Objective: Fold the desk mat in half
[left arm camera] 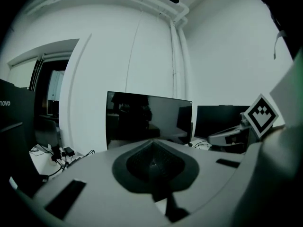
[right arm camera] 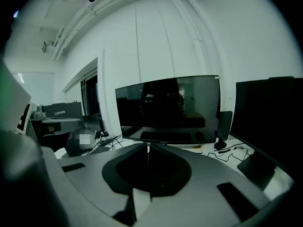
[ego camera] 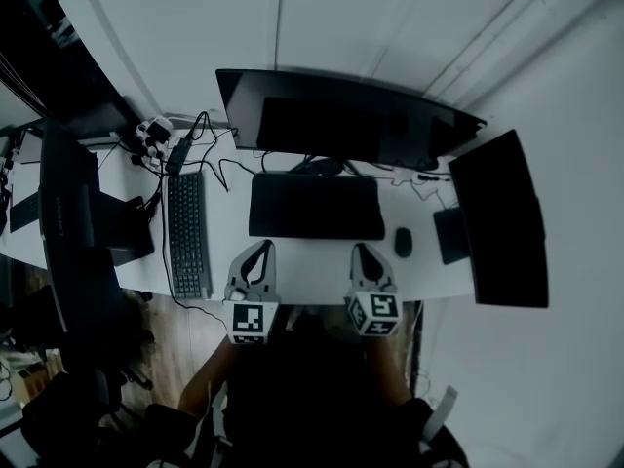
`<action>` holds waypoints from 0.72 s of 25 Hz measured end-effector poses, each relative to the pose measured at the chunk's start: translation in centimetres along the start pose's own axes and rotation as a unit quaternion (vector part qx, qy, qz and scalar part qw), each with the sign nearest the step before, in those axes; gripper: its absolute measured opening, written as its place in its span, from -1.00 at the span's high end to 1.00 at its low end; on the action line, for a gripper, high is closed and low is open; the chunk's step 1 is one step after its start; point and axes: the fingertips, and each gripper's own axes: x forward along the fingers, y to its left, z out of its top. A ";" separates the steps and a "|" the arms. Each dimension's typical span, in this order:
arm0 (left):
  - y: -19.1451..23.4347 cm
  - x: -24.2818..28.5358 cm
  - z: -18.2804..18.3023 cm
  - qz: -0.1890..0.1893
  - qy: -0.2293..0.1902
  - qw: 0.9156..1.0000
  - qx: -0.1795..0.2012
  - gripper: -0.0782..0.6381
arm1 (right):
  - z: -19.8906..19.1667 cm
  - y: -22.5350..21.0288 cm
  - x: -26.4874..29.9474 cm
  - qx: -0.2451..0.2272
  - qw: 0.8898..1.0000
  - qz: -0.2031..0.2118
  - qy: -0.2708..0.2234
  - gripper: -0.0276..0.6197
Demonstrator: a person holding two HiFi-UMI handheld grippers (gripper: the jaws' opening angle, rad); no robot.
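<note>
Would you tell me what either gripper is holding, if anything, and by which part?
Nothing: left gripper and right gripper are shut, empty, short of the flat black desk mat.

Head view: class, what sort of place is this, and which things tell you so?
Most likely an office workstation. A white desk carries a wide monitor with a second monitor to its right. A keyboard, a mouse and a black desk mat lie on it too.
</note>
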 end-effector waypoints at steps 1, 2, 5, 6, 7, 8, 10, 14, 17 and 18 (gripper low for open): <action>-0.3 -0.2 0.1 0.004 -0.003 1.000 -0.001 0.76 | 0.2 -0.2 -0.5 0.002 1.000 0.002 -0.004 0.86; -0.7 -0.5 0.3 0.007 -0.005 1.000 0.001 0.76 | 0.3 -0.4 -0.9 0.002 1.000 0.003 -0.007 0.86; -1.9 -1.1 0.6 0.012 -0.007 1.000 0.003 0.76 | 0.9 -0.5 -2.2 0.006 1.000 0.013 -0.016 0.87; -2.3 -1.3 0.6 0.014 -0.007 1.000 0.002 0.76 | 0.9 -0.5 -2.5 0.007 1.000 0.017 -0.017 0.87; -2.7 -1.4 0.6 0.015 -0.008 1.000 0.001 0.76 | 0.9 -0.5 -2.9 0.008 1.000 0.021 -0.017 0.87; -3.0 -1.5 0.7 0.016 -0.009 1.000 0.003 0.76 | 0.8 -0.5 -3.2 0.009 0.999 0.025 -0.017 0.87; -3.6 -1.7 0.8 0.020 -0.013 1.000 0.006 0.76 | 0.6 -0.5 -3.7 0.011 0.999 0.031 -0.017 0.87; -4.3 -1.9 0.9 0.025 -0.016 1.000 0.005 0.76 | 0.1 -0.4 -4.5 0.011 0.999 0.040 -0.018 0.87; -4.8 -2.0 0.7 0.028 -0.010 1.000 0.008 0.76 | -0.1 -0.4 -4.9 0.009 0.999 0.047 -0.017 0.87; -4.9 -2.0 0.7 0.028 -0.009 1.000 0.008 0.76 | 0.0 -0.4 -5.1 0.011 0.999 0.050 -0.017 0.87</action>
